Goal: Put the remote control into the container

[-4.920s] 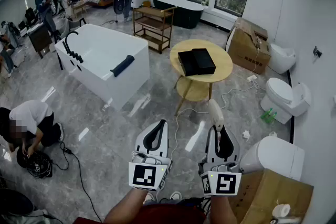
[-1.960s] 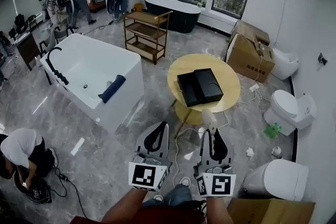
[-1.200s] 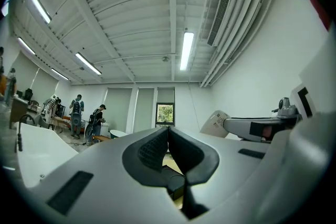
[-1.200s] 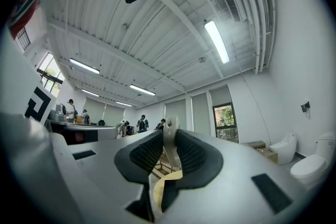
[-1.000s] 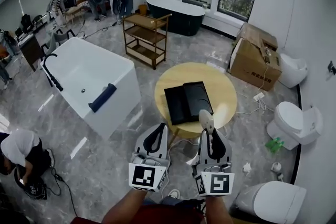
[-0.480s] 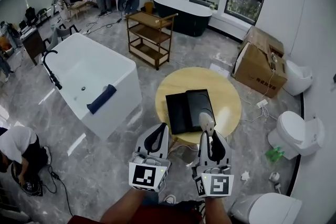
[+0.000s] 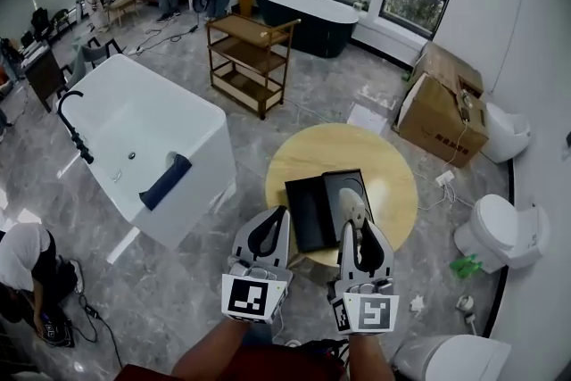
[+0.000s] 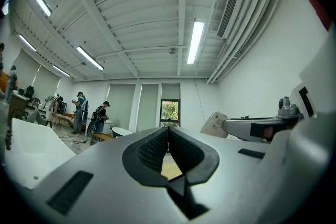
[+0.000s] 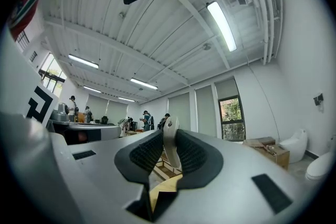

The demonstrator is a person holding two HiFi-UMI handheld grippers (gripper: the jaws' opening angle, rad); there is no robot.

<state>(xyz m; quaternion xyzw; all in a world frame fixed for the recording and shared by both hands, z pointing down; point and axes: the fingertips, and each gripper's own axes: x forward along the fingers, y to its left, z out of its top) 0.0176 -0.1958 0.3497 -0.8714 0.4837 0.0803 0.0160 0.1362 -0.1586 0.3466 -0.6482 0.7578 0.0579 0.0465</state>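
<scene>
The right gripper (image 7: pixel 360 229) is pinching the remote (image 7: pixel 356 210), which is poking past its jaws, with the box (image 7: pixel 308 211) just ahead and below, so it's best lowering gently over what seems its open half, the left gripper (image 7: pixel 268 224) pressed together, empty.

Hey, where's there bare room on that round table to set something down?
The table is bare across its far half, beyond the black box, and along its right rim. The near side is crowded: the black box, plus the right gripper holding the remote.

The remote control (image 7: pixel 357 211) is white, the container (image 7: pixel 314 211) black, the table (image 7: pixel 393 181) yellow.
</scene>
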